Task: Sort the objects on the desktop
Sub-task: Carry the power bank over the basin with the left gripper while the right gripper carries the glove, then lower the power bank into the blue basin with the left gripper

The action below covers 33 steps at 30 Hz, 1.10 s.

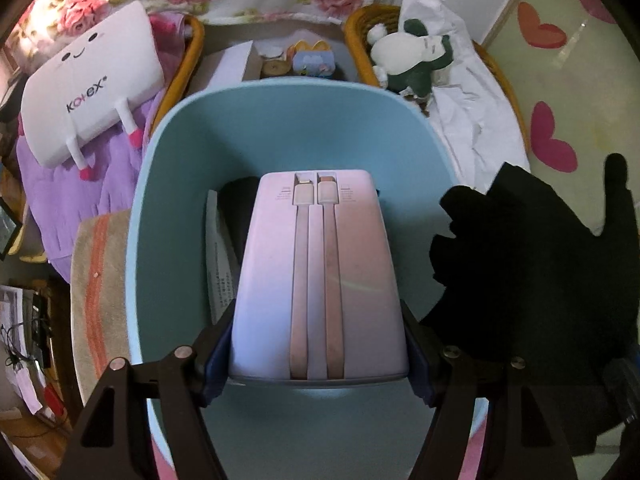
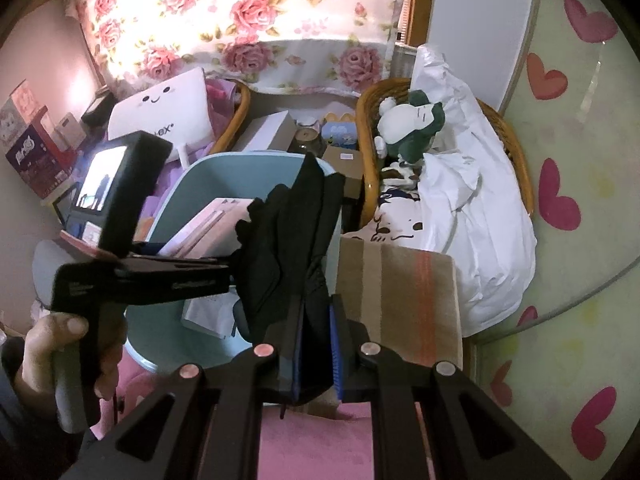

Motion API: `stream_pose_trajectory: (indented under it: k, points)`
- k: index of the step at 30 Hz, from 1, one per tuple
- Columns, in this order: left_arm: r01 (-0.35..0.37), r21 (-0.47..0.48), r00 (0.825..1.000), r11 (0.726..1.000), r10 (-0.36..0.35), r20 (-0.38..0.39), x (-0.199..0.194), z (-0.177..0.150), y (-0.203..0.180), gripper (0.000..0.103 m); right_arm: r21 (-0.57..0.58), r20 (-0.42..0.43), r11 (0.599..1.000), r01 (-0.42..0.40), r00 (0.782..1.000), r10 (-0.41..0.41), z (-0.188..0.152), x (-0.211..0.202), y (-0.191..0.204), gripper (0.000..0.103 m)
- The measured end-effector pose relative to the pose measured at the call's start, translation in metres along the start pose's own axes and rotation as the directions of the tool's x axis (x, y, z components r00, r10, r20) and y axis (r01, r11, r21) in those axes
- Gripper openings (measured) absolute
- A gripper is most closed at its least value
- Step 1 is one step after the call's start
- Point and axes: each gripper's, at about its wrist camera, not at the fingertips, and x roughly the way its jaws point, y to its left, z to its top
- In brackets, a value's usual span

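My left gripper (image 1: 318,364) is shut on a pale lilac power bank (image 1: 320,280) with two pink built-in cables, holding it inside a light blue bin (image 1: 256,120). White paper (image 1: 220,256) and a dark item lie in the bin beneath it. My right gripper (image 2: 314,356) is shut on a black glove (image 2: 288,240), held over the bin's right rim (image 2: 200,168). The glove shows at the right of the left wrist view (image 1: 532,264). The power bank (image 2: 208,228) and left gripper tool show in the right wrist view.
A striped beige cloth (image 1: 100,280) lies left of the bin. A white smiling plush (image 1: 92,88) rests on purple fabric. A wicker basket (image 1: 360,40) holds a green-and-white plush (image 1: 408,56) and white bedding. Boxes stand behind the bin. A heart-patterned surface (image 2: 560,240) is at the right.
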Motion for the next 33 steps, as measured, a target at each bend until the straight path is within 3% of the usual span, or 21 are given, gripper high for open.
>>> stream_pose_trajectory:
  k: [15, 28, 33]
  points:
    - [0.008, -0.069, 0.998, 0.998, -0.013, -0.061, 0.04, 0.002, 0.013, 0.075, -0.014, -0.034, 1.0, -0.014, 0.999, 0.014, -0.001, 0.022, 0.01, 0.011]
    - [-0.094, -0.032, 0.991, 0.995, 0.091, -0.097, 0.055, -0.004, 0.007, 0.075, -0.02, -0.048, 1.0, -0.013, 0.999, 0.012, -0.004, 0.025, 0.01, 0.011]
    - [-0.091, -0.028, 0.991, 0.995, 0.088, -0.097, 0.053, -0.005, 0.009, 0.075, -0.019, -0.052, 1.0, -0.016, 0.999, 0.015, -0.005, 0.026, 0.01, 0.011]
